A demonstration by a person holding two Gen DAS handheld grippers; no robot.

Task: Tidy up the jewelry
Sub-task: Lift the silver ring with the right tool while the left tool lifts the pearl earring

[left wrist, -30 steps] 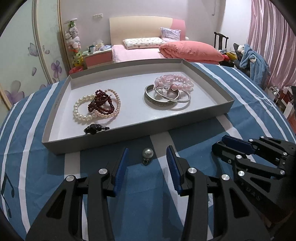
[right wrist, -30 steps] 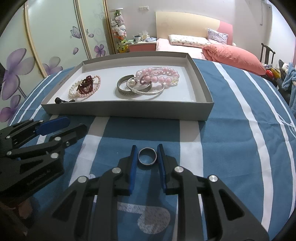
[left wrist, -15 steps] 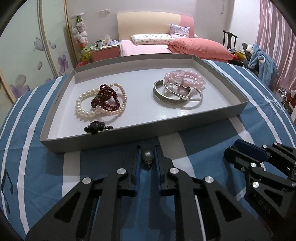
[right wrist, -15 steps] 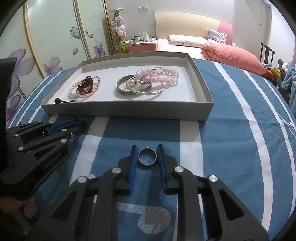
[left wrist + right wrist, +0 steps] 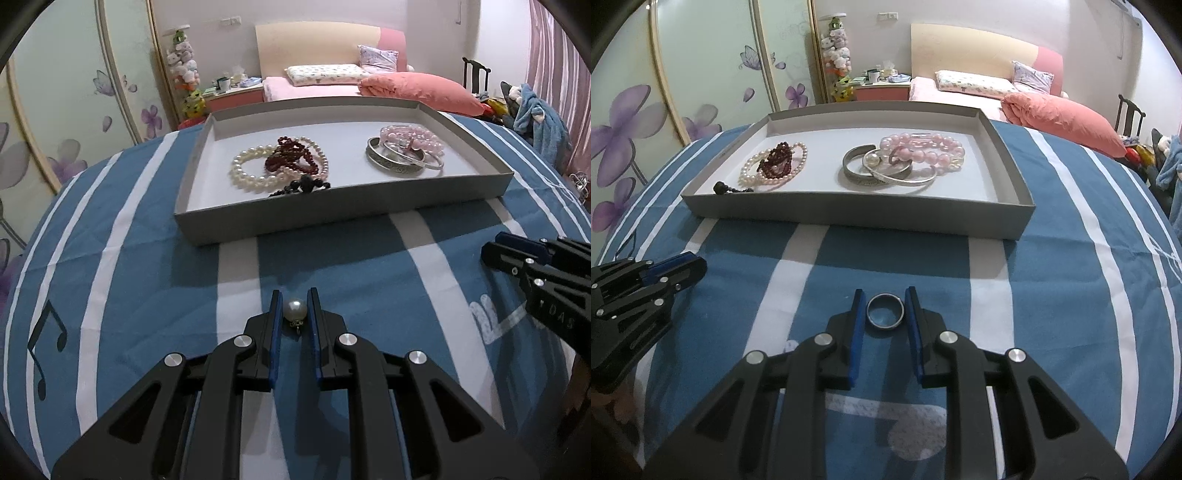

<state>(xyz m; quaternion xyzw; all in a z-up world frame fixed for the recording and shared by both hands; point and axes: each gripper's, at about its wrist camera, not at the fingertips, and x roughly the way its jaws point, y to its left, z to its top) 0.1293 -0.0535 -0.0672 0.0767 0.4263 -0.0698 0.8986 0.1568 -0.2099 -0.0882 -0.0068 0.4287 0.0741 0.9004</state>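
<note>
My left gripper [image 5: 294, 307] is shut on a pearl earring [image 5: 294, 310] and holds it above the blue striped cloth, short of the grey tray [image 5: 343, 206]. My right gripper [image 5: 885, 312] is shut on a silver ring [image 5: 885, 311] above the cloth; it also shows in the left wrist view [image 5: 517, 254]. The tray [image 5: 849, 212] holds a pearl necklace [image 5: 255, 173] with dark red beads [image 5: 291, 158], a black bead piece [image 5: 306, 183], silver bangles [image 5: 399, 162] and a pink bead bracelet [image 5: 413, 138].
The blue cloth with white stripes [image 5: 147, 266] covers the table all round the tray. The left gripper shows at the left edge of the right wrist view [image 5: 679, 266]. A bed [image 5: 354, 85], a nightstand and a floral wardrobe stand beyond the table.
My left gripper closed on the pearl earring, then lifted and drew back from the tray with it. My right gripper stayed still, shut on the ring.
</note>
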